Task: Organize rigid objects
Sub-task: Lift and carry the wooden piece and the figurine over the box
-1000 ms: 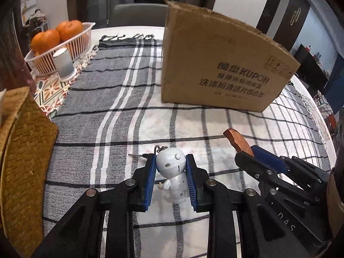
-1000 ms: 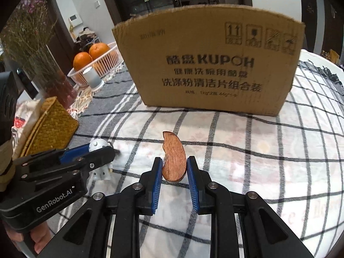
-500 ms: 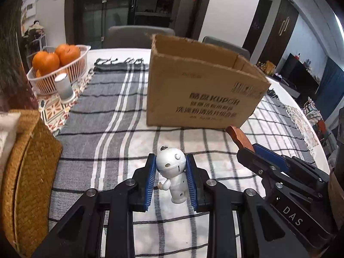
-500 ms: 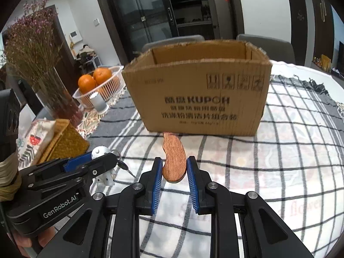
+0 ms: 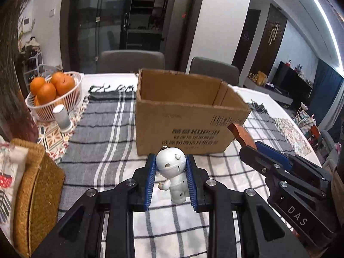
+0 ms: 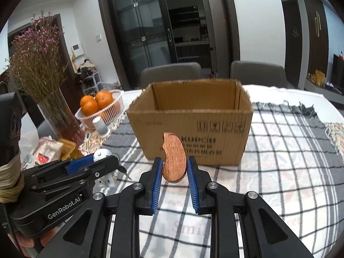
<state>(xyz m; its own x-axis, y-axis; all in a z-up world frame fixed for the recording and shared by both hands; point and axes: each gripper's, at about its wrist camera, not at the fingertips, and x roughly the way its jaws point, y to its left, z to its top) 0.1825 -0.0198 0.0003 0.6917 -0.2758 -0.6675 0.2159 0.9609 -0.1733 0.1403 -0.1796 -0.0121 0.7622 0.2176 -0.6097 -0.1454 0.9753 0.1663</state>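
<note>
Left hand-held gripper (image 5: 171, 179) clamped on white robot figurine (image 5: 173, 177); right hand-held gripper (image 6: 174, 177) clamped on wooden piece (image 6: 174, 158), cardboard box (image 6: 191, 124) frame centre behind.

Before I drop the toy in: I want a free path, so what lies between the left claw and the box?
Nothing: in the left wrist view only checked cloth separates the toy from the box.

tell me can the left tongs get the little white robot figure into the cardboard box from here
Probably yes. The left tongs grip the white figure above the cloth, the cardboard box sits straight ahead with its top open, and nothing stands between them.
</note>
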